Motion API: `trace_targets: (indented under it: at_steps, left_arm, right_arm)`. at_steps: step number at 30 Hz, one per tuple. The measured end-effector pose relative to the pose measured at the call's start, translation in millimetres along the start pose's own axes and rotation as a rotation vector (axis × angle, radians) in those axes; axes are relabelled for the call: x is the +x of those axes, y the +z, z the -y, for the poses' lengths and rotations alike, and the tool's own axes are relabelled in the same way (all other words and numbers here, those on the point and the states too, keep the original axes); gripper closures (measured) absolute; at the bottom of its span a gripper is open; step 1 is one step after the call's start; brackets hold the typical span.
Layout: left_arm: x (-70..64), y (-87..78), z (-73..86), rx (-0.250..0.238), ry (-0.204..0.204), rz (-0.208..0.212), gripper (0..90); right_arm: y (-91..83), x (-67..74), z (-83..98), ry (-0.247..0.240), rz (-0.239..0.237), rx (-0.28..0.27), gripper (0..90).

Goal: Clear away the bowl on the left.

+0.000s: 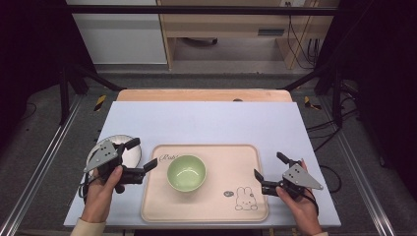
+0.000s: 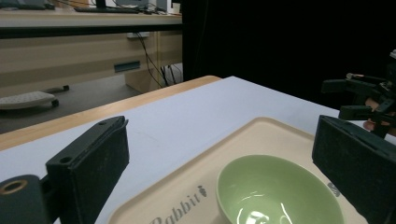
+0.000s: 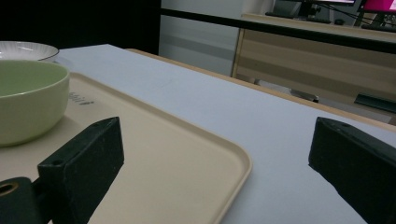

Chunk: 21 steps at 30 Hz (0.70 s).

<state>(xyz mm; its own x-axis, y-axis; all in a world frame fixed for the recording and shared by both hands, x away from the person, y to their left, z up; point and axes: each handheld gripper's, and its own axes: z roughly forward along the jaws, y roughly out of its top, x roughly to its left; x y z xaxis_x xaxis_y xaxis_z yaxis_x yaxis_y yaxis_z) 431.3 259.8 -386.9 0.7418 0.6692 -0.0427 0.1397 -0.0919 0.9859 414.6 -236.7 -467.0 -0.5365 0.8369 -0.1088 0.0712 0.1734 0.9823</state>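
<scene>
High view shows the left gripper held just left of the green bowl, its jaws spread wide with nothing between them, and the white plate lying under and behind it. The bowl stands upright on the beige tray, apart from both grippers. Beyond the tray's right edge, the right gripper also gapes empty, pointing toward the bowl, well apart from it.
</scene>
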Motion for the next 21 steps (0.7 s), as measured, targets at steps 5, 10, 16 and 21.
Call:
trace_targets:
  at_steps: [5,10,16,21]
  left_arm:
    - [9.0,-11.7,0.8,-0.031,-0.003,-0.029,4.0]
    - [18.3,-28.2,5.2,-0.058,-0.007,-0.085,3.9]
    - [24.6,-44.9,7.1,-0.077,-0.021,-0.144,3.6]
    - [31.0,-55.6,13.2,-0.079,-0.034,-0.176,3.3]
  right_arm:
    - [-0.7,0.2,-0.4,-0.005,0.001,-0.001,3.5]
    - [0.0,0.9,-0.3,-0.006,0.0,-0.001,3.5]
    - [0.2,0.8,0.1,-0.005,0.001,0.003,3.5]
    - [-0.3,0.4,0.3,-0.004,0.004,0.004,3.5]
